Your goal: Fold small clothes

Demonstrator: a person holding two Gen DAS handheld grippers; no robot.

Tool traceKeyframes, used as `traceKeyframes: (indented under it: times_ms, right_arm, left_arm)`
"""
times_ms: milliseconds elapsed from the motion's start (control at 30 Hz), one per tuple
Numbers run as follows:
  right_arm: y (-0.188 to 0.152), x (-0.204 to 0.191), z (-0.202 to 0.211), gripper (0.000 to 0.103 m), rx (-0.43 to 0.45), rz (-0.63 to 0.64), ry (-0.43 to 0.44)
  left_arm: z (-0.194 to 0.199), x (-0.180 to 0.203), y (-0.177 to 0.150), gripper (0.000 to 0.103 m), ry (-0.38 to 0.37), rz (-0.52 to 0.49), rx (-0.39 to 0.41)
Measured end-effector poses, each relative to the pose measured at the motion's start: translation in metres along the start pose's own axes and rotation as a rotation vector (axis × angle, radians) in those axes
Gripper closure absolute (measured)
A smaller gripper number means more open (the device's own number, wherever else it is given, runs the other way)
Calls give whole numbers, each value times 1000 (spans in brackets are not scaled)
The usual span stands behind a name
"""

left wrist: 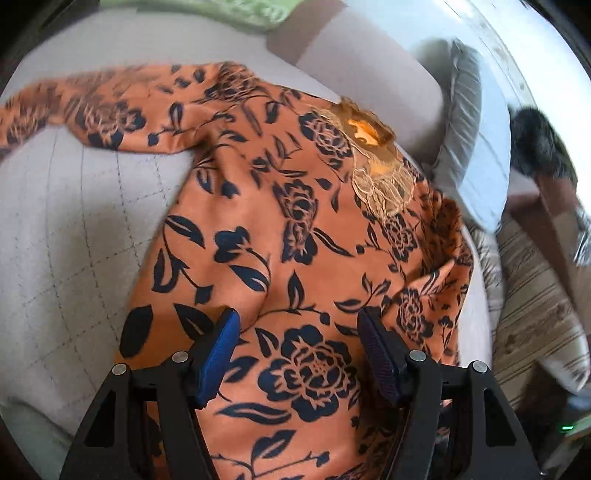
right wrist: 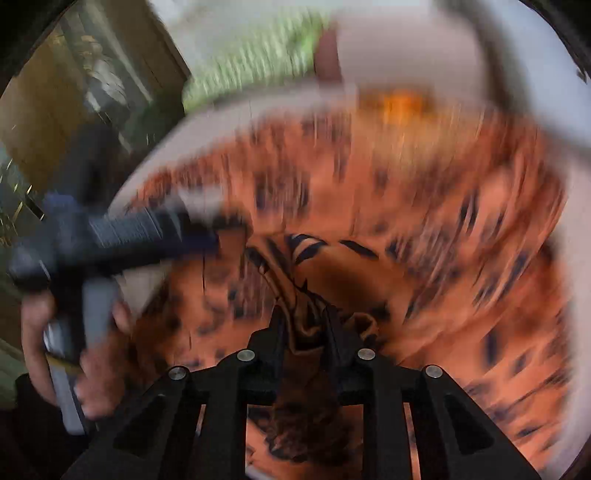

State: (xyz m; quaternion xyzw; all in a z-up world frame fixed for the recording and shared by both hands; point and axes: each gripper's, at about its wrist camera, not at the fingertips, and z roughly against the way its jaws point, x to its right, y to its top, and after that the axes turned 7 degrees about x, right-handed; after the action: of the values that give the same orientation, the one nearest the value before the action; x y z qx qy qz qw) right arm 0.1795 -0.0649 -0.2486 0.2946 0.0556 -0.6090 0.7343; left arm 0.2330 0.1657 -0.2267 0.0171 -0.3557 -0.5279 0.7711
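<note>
A pale grey quilted cushion surface [left wrist: 62, 229], stitched in a grid, carries everything here and reaches across both views. Spread over most of it lies the orange garment printed with dark navy flowers and leaves [left wrist: 280, 236], one long sleeve stretched toward the far left edge of the cushion and a gold-embroidered neckline near its far right edge. Beyond the far edge sits a light green knitted cloth [left wrist: 236, 13], blurred. In the right wrist view, heavily smeared, a person's hand [right wrist: 62, 354] grips the grey handle of the left gripper [left wrist: 297, 328] at the near left side of the cushion. That left gripper's blue-padded fingers [left wrist: 218, 358] stand wide apart just above the garment's lower body, with no fabric pinched between them. The right gripper [right wrist: 308, 317] has its black fingers drawn narrow, clamped on a bunched fold of the orange fabric, which trails up between them.
</note>
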Motion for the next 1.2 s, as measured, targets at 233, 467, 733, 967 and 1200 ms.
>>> traceKeyframes:
  times_ms: [233,467,733,967,1200]
  right_arm:
    - [44,64,71,40,194,-170,-107]
    - [144,160,29,42,198,-356,-297]
    - [197,199,-39,100,59,-335,-551]
    - [233,124,-13,100,195,-197,-421]
    - [208,128,-39,86,163,-251,-163]
  left_arm:
    - [-26,25,-15,38,-175,-68,-60]
    - [-68,54,-47,68,-134,-182,-142]
    - [-58,56,-46,99,-201,-196,-98]
    - [1,28,-39,99,-315,-113,-19]
    - [-46,-20,-33,93,-116,-43,-54]
